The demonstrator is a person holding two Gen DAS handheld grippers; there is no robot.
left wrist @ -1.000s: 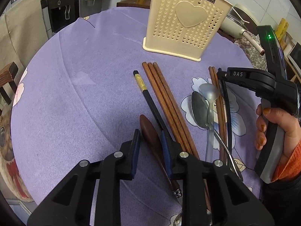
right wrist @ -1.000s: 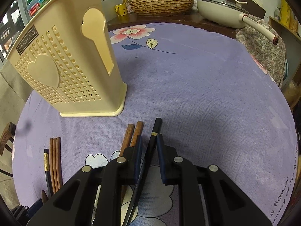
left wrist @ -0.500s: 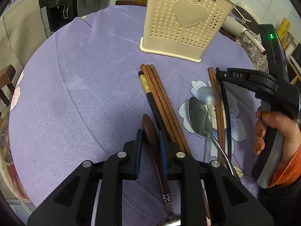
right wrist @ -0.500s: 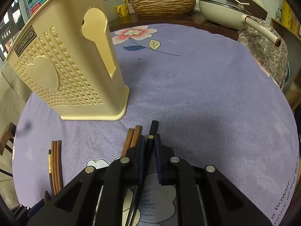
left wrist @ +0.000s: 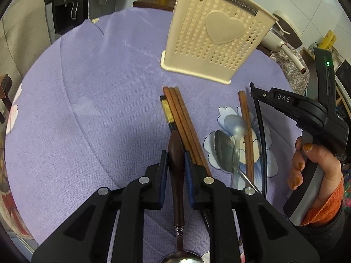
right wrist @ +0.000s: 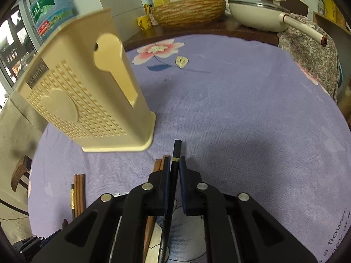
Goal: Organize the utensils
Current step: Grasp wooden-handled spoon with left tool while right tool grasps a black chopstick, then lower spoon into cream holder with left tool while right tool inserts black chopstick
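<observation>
My left gripper (left wrist: pixel 175 156) is shut on the brown wooden handle of a spoon (left wrist: pixel 175 146), whose metal bowl shows at the bottom edge of the left wrist view. Just right of it lie three brown chopsticks (left wrist: pixel 182 120) and a black chopstick with a gold band (left wrist: pixel 167 112). My right gripper (right wrist: pixel 174 163) is shut on a thin black chopstick (right wrist: pixel 176 149), whose end pokes out past the pads. The right gripper (left wrist: pixel 253 88), held by a hand (left wrist: pixel 307 166), is also visible from the left. A cream perforated utensil caddy (left wrist: pixel 219 43) (right wrist: pixel 76 100) stands upright behind.
Two metal spoons (left wrist: pixel 223 151) and more brown chopsticks (left wrist: pixel 246 131) lie on the purple flowered tablecloth (left wrist: pixel 98 109). A white pan (right wrist: pixel 258 15) and a woven basket (right wrist: pixel 188 11) sit on the counter beyond the table. A wooden chair (right wrist: pixel 19 175) stands at the left.
Both pairs of jaws have narrowed: the left onto the wooden spoon handle, the right onto the black chopstick. The gold-banded chopstick now lies tight against the three brown ones.
</observation>
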